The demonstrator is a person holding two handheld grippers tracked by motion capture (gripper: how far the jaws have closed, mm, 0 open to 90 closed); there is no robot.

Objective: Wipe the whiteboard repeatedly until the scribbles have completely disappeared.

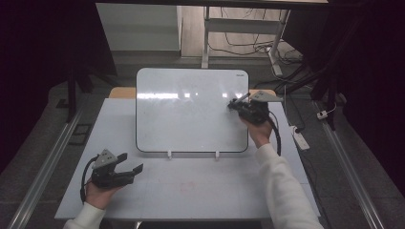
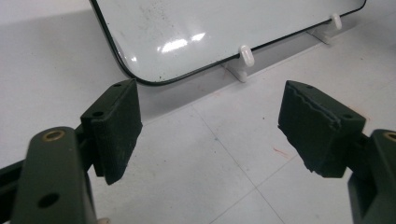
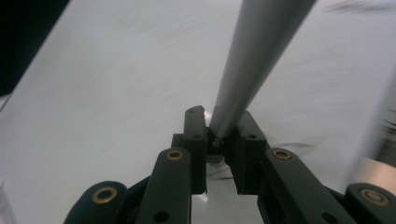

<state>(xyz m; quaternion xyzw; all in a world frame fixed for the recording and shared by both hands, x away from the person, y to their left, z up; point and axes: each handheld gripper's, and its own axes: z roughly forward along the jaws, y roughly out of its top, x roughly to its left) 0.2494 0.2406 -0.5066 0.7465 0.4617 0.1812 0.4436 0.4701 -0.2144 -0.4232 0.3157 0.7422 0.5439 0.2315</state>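
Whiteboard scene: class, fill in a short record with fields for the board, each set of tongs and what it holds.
board: whiteboard propped on two small white feet on the table
right tongs: shut on a grey pen, at the board's right part
left tongs: open, holding nothing, over the table in front of the board's lower left corner

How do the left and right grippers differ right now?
The left gripper has its jaws wide apart and holds nothing; the right gripper is shut on a grey rod. The left gripper sits low over the table, in front of the whiteboard; the right gripper is up at the whiteboard's right side. Both are hand-held, with black jaws.
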